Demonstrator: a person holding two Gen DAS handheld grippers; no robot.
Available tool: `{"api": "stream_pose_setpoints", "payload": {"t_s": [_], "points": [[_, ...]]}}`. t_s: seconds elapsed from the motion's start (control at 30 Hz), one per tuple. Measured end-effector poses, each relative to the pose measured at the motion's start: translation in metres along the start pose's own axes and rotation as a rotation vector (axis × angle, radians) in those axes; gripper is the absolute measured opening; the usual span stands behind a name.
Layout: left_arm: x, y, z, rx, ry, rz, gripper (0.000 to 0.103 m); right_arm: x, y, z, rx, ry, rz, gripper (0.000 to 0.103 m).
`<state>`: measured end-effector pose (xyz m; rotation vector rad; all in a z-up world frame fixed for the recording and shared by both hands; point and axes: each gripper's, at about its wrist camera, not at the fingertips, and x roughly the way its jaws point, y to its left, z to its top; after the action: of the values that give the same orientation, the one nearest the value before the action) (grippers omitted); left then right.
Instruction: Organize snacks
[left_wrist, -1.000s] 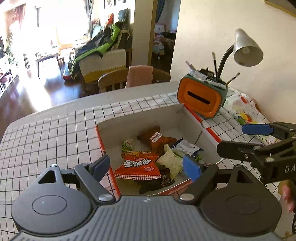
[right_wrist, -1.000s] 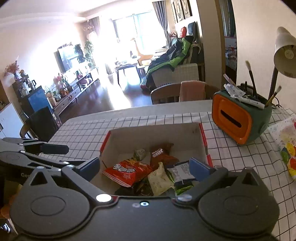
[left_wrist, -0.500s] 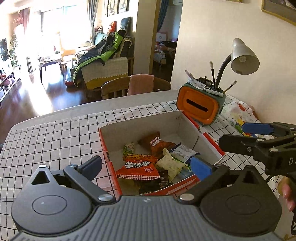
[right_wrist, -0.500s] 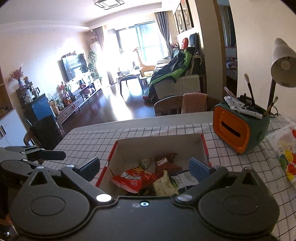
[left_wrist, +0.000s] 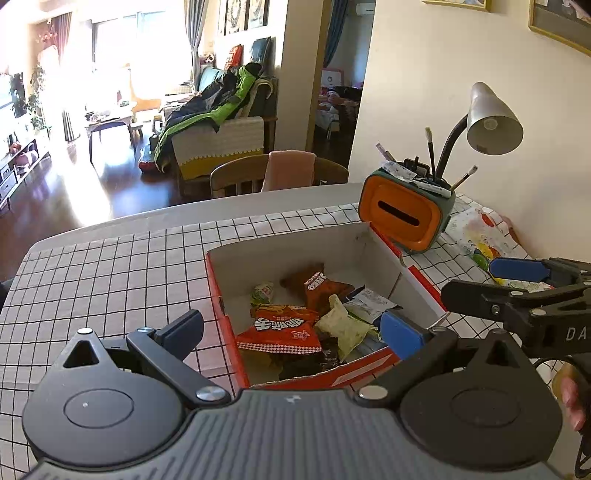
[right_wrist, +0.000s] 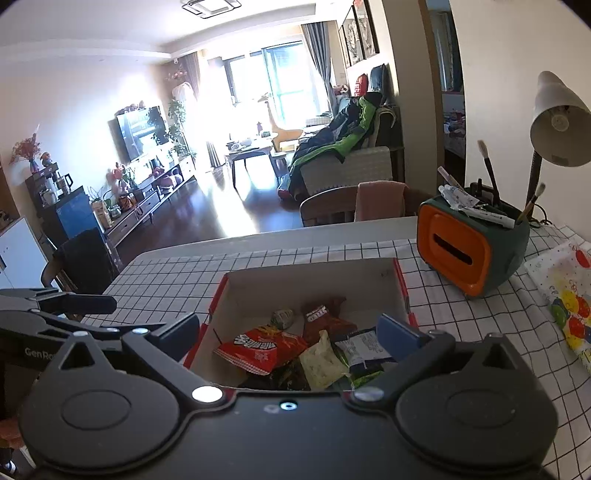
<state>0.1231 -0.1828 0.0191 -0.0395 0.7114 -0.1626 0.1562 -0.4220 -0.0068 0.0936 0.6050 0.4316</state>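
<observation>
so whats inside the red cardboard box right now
Inside the box: a red chip bag, a brown packet, a small green-white pack, a pale wrapper and a white-label packet. Dark wrappers lie partly buried underneath; what they are can't be told.

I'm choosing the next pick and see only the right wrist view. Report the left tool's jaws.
Observer: The left tool is open and aimed at the red-and-white cardboard box. Its jaws have just been opening and grip nothing.
Operator: Describe what my tool's body hides at the box's near end.
Observer: It hides the box's low near wall. The dark crumpled snack packet lies right at the foot of that wall.
</observation>
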Motion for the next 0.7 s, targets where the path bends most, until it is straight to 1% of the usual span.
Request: {"api": "stream_pose_setpoints", "payload": {"t_s": [0.33, 0.53, 0.7], "points": [[-0.005, 0.0, -0.001, -0.013, -0.016, -0.005, 0.103, -0.001, -0.001, -0.004, 0.021, -0.007, 0.009, 0.103], [-0.011, -0.001, 0.0, -0.013, -0.047, -0.005, 0.103, 0.0, -0.005, -0.005, 0.035, -0.014, 0.002, 0.103], [-0.011, 0.001, 0.001, -0.031, -0.048, -0.01, 0.103, -0.002, -0.005, -0.006, 0.039, -0.018, 0.007, 0.103]]}}
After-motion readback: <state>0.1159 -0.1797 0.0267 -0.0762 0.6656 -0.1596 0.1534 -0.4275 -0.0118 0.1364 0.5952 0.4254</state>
